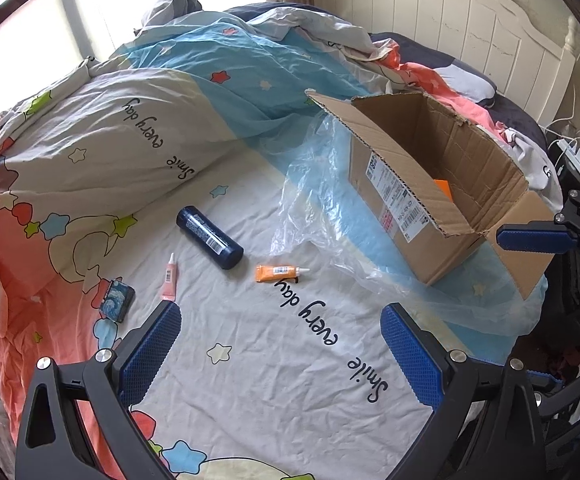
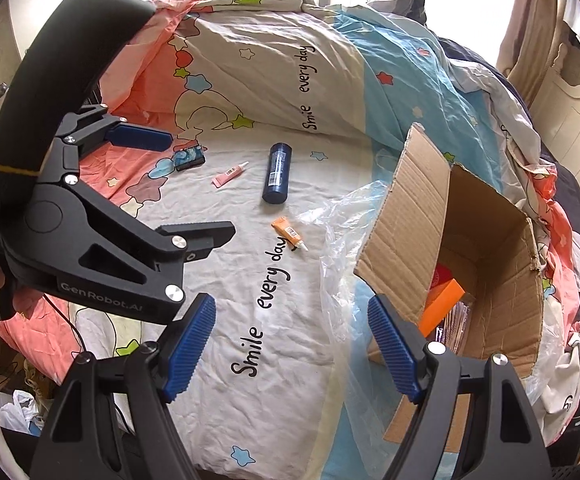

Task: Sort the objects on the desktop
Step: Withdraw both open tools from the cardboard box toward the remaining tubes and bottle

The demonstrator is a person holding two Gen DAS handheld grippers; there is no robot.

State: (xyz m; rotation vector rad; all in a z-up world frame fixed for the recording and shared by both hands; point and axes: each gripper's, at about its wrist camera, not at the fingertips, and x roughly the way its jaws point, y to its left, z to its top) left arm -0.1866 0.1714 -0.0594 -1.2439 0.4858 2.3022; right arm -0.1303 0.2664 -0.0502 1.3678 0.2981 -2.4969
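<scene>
While both jaws stand wide and hold nothing, the left hand-held gripper point(image 1: 280, 354) and the right hand-held gripper point(image 2: 291, 346) hang above the bed point(image 1: 274, 368); four loose things lie on the printed sheet: one dark blue bottle point(image 1: 210, 237), one orange tube point(image 1: 278, 273), one pink tube point(image 1: 168, 278) and one small blue patterned case point(image 1: 117, 299). One open cardboard box point(image 2: 485, 248) sits on one clear plastic sheet point(image 1: 313, 216) to the right; inside it shows one orange block point(image 2: 441, 306), beside other contents too hidden to count.
</scene>
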